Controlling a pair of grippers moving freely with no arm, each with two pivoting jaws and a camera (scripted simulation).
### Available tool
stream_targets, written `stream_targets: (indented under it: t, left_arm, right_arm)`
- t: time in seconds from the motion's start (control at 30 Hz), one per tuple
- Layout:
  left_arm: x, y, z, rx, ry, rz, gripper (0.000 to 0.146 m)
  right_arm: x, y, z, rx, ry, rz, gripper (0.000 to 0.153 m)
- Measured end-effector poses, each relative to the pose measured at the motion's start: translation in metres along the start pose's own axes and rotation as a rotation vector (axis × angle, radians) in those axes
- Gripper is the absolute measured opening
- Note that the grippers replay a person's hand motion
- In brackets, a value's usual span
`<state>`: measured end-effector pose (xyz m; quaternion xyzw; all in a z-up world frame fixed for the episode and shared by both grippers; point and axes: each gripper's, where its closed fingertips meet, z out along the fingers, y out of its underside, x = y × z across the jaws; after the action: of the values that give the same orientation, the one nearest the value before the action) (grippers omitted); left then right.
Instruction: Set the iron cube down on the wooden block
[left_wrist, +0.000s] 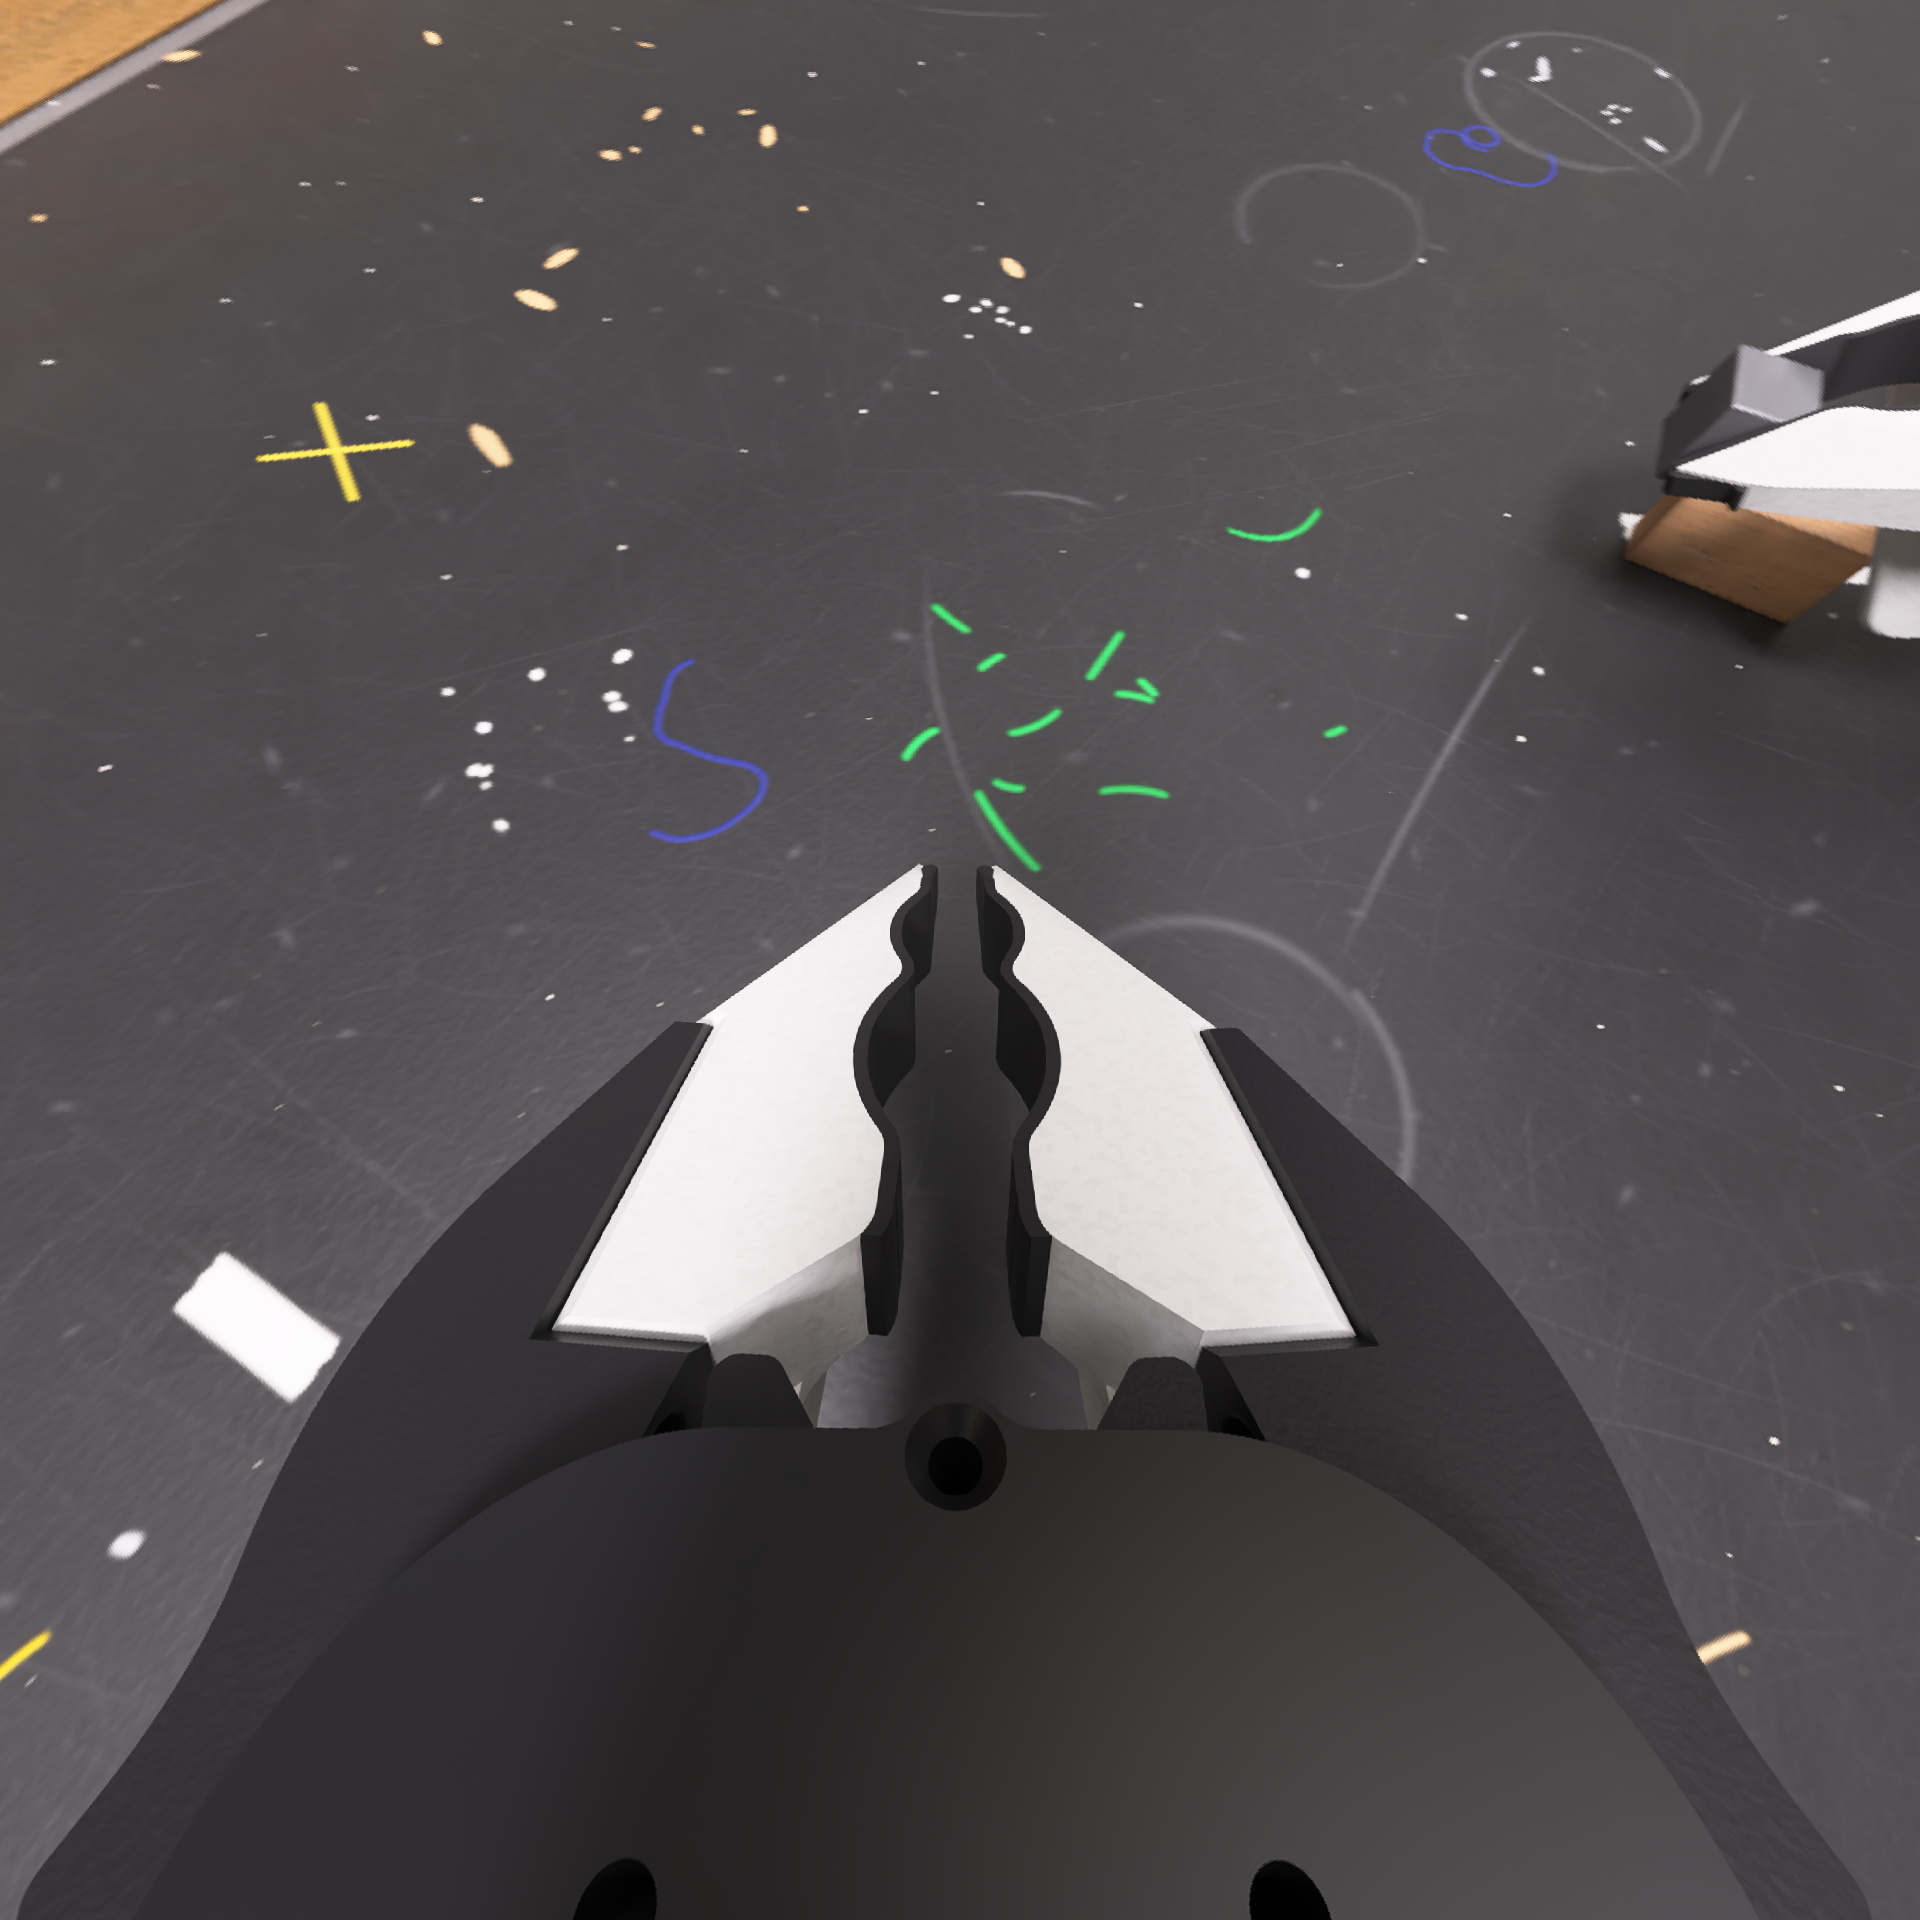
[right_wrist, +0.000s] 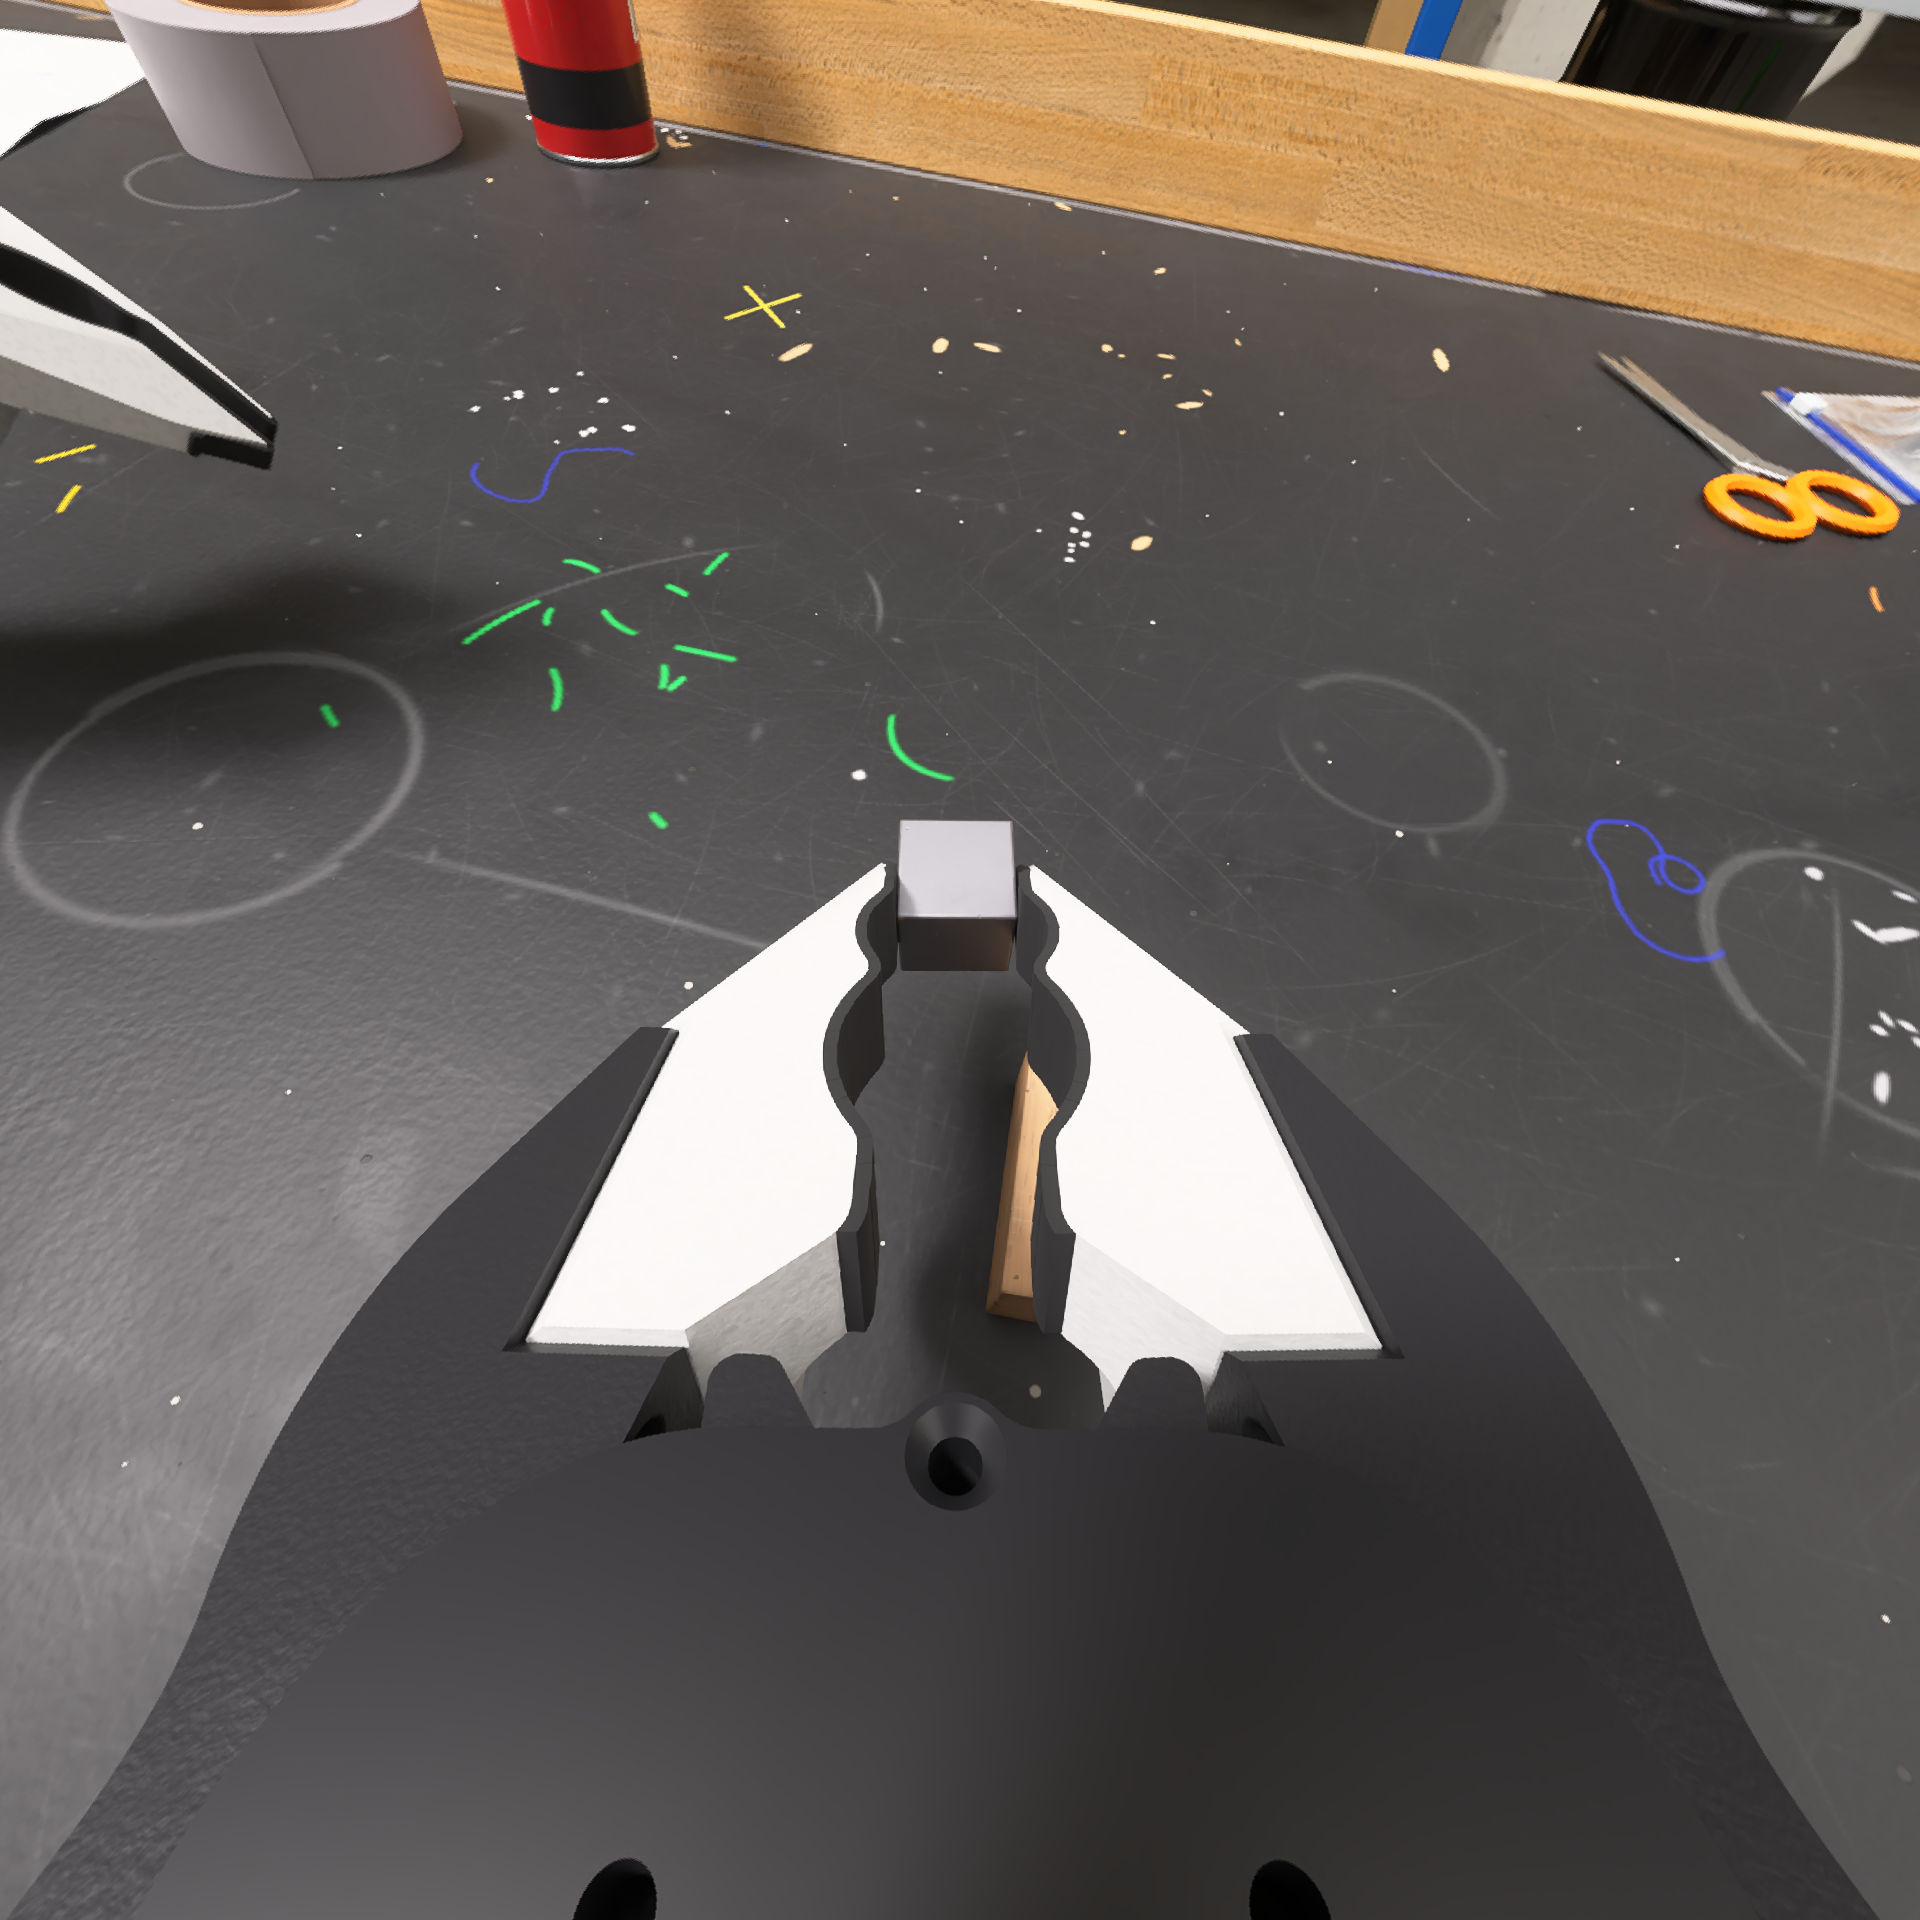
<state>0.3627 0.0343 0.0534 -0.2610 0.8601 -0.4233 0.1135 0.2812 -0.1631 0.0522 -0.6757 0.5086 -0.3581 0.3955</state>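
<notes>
My right gripper (right_wrist: 956, 902) is shut on the grey iron cube (right_wrist: 955, 878) at its fingertips and holds it above the dark mat. The wooden block (right_wrist: 1023, 1195) shows as a thin sliver between my right fingers, below and behind the cube. In the left wrist view the right gripper (left_wrist: 1704, 436) is at the far right with the iron cube (left_wrist: 1756, 390) above the wooden block (left_wrist: 1745, 561), apart from it. My left gripper (left_wrist: 956, 878) is shut and empty over the mat, well left of the block. It shows at the left edge of the right wrist view (right_wrist: 234, 442).
A tape roll (right_wrist: 291, 94) and a red can (right_wrist: 587, 83) stand at the back left by the wooden table edge (right_wrist: 1351, 156). Orange-handled scissors (right_wrist: 1787, 488) and a plastic bag (right_wrist: 1860, 426) lie at the right. A white patch (left_wrist: 255, 1325) lies near my left gripper.
</notes>
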Motion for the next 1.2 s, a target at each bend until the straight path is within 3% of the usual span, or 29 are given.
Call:
stream_targets:
  t: [0.3, 1.0, 1.2]
  left_arm:
    - [0.035, 0.005, 0.018, -0.066, 0.069, 0.077, 0.007]
    - [0.075, 0.012, 0.018, -0.094, 0.292, 0.072, 0.012]
    - [0.075, 0.011, 0.020, -0.098, 0.286, 0.063, 0.014]
  right_arm:
    - [0.000, 0.000, -0.001, 0.009, 0.002, 0.009, 0.022]
    - [-0.001, -0.005, -0.009, 0.067, -0.032, 0.043, 0.022]
    - [0.006, -0.002, -0.018, 0.068, -0.012, 0.097, 0.022]
